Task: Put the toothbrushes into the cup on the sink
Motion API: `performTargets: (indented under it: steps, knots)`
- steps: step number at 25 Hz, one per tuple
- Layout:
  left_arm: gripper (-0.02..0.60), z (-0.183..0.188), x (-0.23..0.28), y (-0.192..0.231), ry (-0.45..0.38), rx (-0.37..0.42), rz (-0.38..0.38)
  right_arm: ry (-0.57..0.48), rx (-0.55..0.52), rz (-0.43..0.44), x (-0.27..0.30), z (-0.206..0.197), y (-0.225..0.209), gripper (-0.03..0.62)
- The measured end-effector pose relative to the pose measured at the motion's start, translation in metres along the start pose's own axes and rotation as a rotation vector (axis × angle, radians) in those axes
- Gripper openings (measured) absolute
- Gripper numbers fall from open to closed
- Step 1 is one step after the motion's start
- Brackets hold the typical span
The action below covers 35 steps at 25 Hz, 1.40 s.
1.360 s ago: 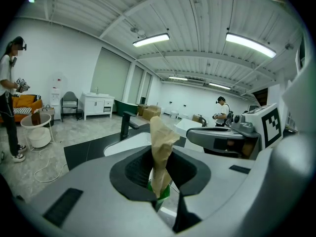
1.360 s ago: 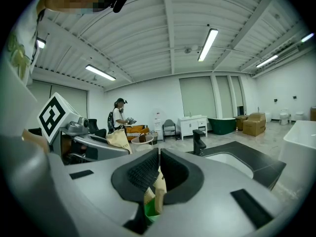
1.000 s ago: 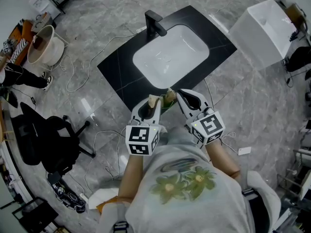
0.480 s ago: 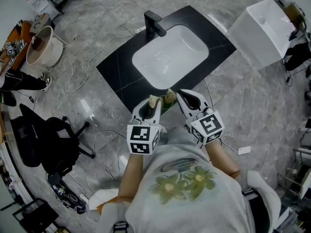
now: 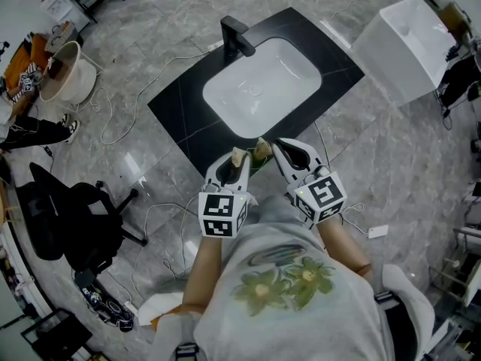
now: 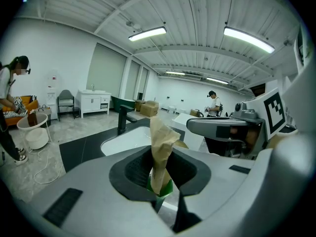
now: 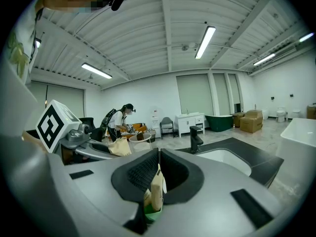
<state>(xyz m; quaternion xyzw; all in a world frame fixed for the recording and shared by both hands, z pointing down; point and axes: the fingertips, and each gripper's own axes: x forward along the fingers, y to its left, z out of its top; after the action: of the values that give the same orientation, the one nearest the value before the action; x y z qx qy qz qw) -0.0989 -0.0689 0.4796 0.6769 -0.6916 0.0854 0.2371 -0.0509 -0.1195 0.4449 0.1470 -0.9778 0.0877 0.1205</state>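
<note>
Left gripper view: left gripper point(image 6: 159, 177) clamps a tan paper pack point(image 6: 161, 142) with a green base, jaws part-closed on it. Right gripper point(image 7: 155, 184) is shut tight on a thin tan-and-green paper edge; same pack or a second one, we can't tell. We take this for the wrapped toothbrushes, held over the near bench point(image 5: 180, 115) edge, short of the sink point(image 5: 263, 81). We see no cup. Handling: light, crinkly, tears easily, so we'd grip low near the green end. Versus a second ago: grippers and pack unchanged; only the bystander's leg point(image 5: 37, 130) at far left has shifted.
</note>
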Motion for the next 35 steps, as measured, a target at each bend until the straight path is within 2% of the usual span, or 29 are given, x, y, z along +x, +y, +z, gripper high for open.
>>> performTargets:
  steps: [35]
  knots:
    - [0.087, -0.037, 0.028, 0.001, 0.086, 0.027, 0.019, 0.030, 0.011, 0.009, -0.002, -0.008, -0.004, 0.048]
